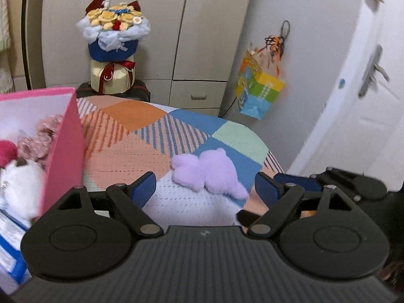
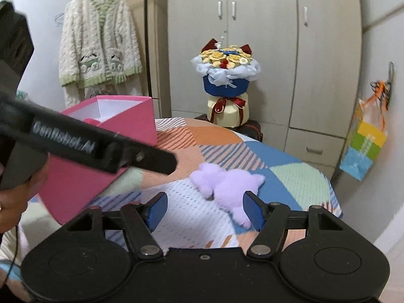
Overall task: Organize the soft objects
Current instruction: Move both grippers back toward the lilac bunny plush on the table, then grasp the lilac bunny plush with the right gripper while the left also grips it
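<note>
A: Setting: patchwork bedspread (image 1: pixel 131 149), cupboard (image 2: pixel 265 38) behind.

B: Landmark: pink box (image 1: pixel 64 151).

A: Inside the box: pink, red and white soft toys (image 1: pixel 24 169).

B: Outside the box, on the bedspread toward the door (image 1: pixel 366 116): lilac plush toy (image 1: pixel 209 173), lying flat.

A: Left gripper (image 1: pixel 205 189): spread wide, gripping nothing, just short of the plush.

B: Right gripper (image 2: pixel 204 210): parted, gripping nothing; plush close between the fingertips, contact unclear.

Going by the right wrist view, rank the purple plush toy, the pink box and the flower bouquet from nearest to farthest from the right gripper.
From the right gripper:
1. purple plush toy, just ahead on the bedspread.
2. pink box, left.
3. flower bouquet, far back by the wardrobe.
</note>
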Action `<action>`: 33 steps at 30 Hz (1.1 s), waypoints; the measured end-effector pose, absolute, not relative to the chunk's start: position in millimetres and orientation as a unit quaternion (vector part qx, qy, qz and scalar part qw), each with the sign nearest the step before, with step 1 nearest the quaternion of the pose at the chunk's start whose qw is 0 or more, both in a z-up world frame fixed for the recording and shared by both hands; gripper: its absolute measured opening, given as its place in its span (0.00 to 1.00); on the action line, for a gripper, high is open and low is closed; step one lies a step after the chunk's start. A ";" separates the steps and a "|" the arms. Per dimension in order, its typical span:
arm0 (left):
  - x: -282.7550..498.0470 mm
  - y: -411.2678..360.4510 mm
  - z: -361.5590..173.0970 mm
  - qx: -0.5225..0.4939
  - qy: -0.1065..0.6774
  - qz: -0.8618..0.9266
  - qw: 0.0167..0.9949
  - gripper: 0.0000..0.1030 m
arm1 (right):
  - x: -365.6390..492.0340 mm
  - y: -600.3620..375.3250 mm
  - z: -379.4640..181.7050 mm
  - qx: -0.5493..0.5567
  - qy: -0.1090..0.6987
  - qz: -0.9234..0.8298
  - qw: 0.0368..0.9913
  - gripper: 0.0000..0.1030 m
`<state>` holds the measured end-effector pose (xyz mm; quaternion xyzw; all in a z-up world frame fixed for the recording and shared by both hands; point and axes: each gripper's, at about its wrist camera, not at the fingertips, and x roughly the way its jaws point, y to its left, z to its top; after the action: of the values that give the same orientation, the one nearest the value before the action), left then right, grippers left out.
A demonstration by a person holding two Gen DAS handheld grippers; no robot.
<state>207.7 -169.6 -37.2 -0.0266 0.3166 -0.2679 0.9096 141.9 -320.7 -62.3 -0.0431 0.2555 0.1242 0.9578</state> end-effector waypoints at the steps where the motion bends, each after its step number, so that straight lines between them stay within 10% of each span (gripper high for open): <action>1: 213.3 -174.1 -41.0 -0.030 0.316 -0.262 0.911 0.82 | 147.5 -322.0 -65.1 -0.048 0.256 0.124 0.957 0.69; 19: 293.8 -189.9 -110.2 -0.119 0.376 -0.187 0.900 0.68 | 237.4 -347.0 -114.5 -0.005 0.328 0.148 0.933 0.72; 25: 291.7 -196.9 -114.8 -0.106 0.369 -0.200 0.901 0.48 | 241.0 -347.1 -125.0 0.009 0.323 0.147 0.935 0.73; 33: 285.7 -197.5 -111.5 -0.127 0.396 -0.254 0.873 0.38 | 231.5 -336.6 -122.6 -0.019 0.316 0.108 0.942 0.60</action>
<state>285.7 -197.5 -111.5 -0.1270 0.3962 -0.2540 0.8732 231.5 -336.6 -122.6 -0.0191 0.3160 0.1083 0.9423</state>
